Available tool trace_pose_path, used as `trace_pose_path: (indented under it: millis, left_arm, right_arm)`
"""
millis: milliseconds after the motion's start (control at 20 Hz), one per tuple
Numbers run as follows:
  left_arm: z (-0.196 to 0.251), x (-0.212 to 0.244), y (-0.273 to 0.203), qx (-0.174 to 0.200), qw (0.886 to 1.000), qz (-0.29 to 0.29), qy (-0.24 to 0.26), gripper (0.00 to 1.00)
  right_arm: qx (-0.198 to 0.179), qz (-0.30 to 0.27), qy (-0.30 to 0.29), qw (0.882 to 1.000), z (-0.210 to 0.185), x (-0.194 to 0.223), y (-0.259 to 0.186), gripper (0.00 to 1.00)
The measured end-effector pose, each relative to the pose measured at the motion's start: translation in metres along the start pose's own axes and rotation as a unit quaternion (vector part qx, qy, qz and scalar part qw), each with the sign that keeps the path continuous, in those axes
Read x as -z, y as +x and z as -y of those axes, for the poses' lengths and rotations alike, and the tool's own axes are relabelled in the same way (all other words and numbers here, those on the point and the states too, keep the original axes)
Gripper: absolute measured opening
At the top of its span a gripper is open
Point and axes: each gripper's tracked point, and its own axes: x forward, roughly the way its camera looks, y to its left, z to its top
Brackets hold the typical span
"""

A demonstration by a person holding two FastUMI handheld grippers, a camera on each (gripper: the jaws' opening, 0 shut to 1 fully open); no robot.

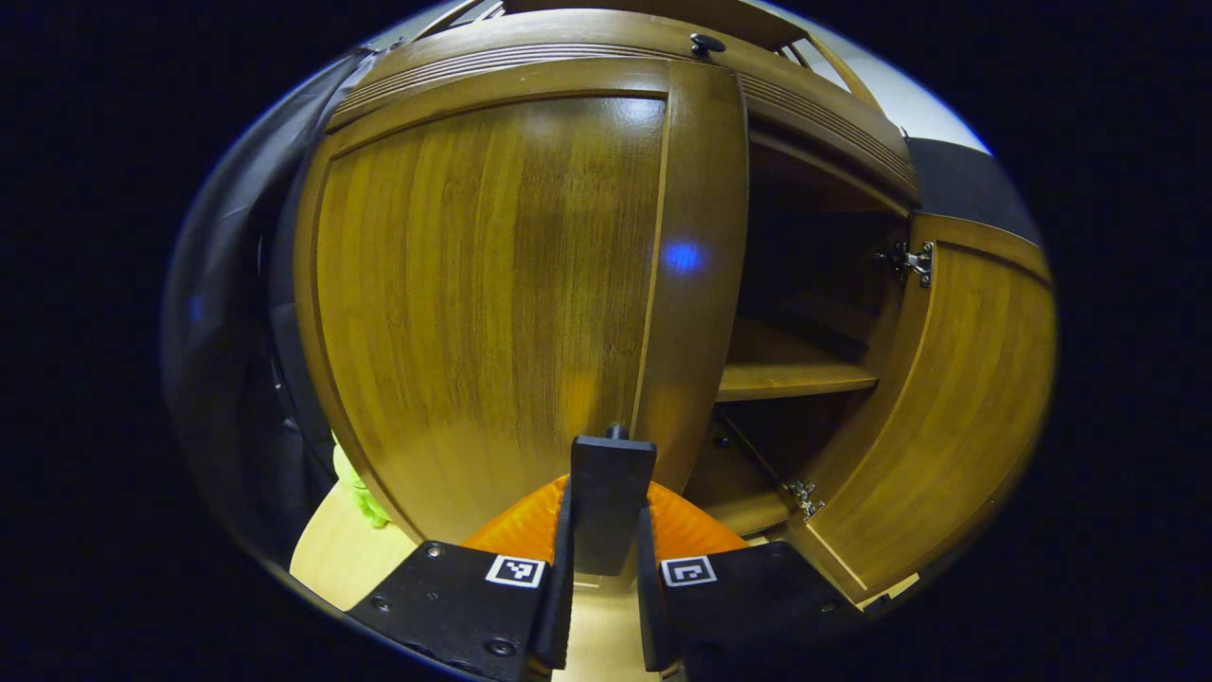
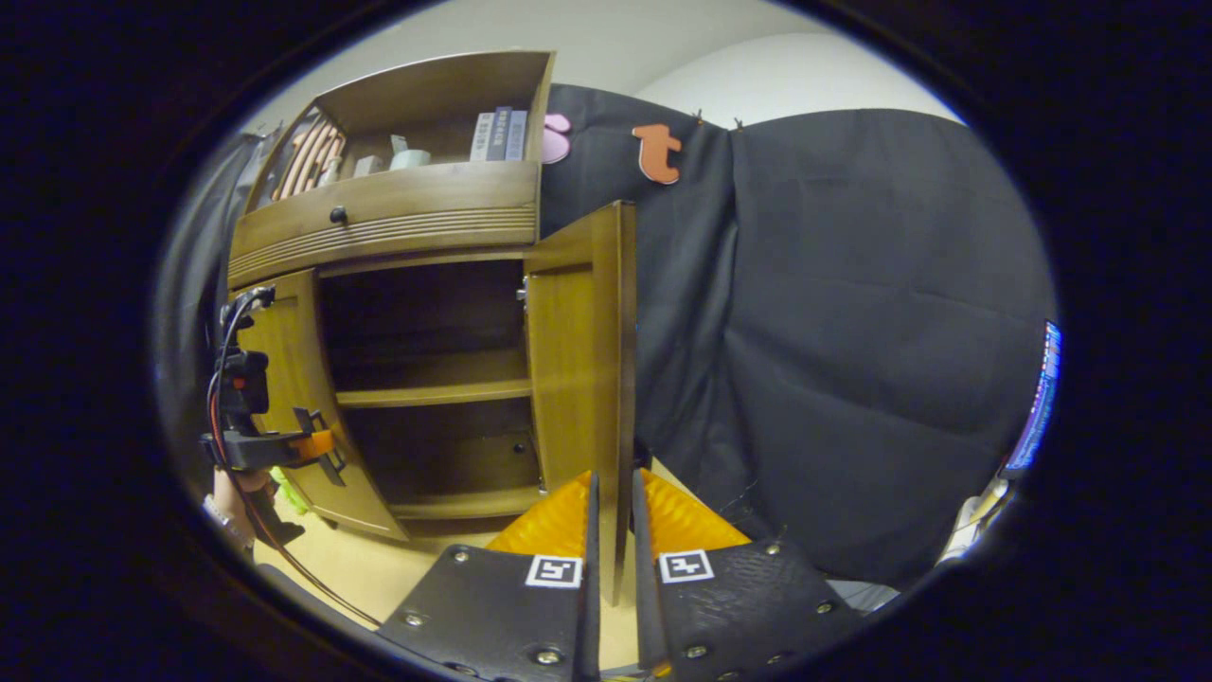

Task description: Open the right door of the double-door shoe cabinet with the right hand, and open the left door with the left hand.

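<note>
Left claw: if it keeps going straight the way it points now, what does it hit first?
Most likely the left door itself. The left claw faces its closed panel near the inner edge, with a dark handle-like piece between its fingers. The gap to the wood is hard to judge.

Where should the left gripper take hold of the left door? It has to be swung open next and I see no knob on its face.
Grip the left door by its free vertical edge, the side beside the opening, coming from the front. The face is flat, while that edge stands clear since the right door is swung wide. The left gripper is already there, low on the edge.
</note>
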Motion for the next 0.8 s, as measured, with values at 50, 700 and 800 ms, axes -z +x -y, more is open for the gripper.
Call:
trace_pose_path:
  millis: [50, 700, 800]
  left_arm:
    - [-0.001, 0.001, -0.003, -0.001, 1.000, 0.001, -0.002, 0.31]
    - [-0.022, 0.014, -0.057, -0.029, 0.999, -0.003, -0.037, 0.28]
    - [-0.029, 0.016, -0.068, -0.037, 0.998, -0.003, -0.044, 0.31]
  right_arm:
    - [-0.008, -0.001, -0.002, 1.000, -0.004, 0.002, 0.001, 0.16]
    - [-0.114, -0.014, -0.020, 0.993, -0.078, 0.008, 0.025, 0.16]
    - [-0.132, -0.017, -0.023, 0.991, -0.090, 0.010, 0.027, 0.16]
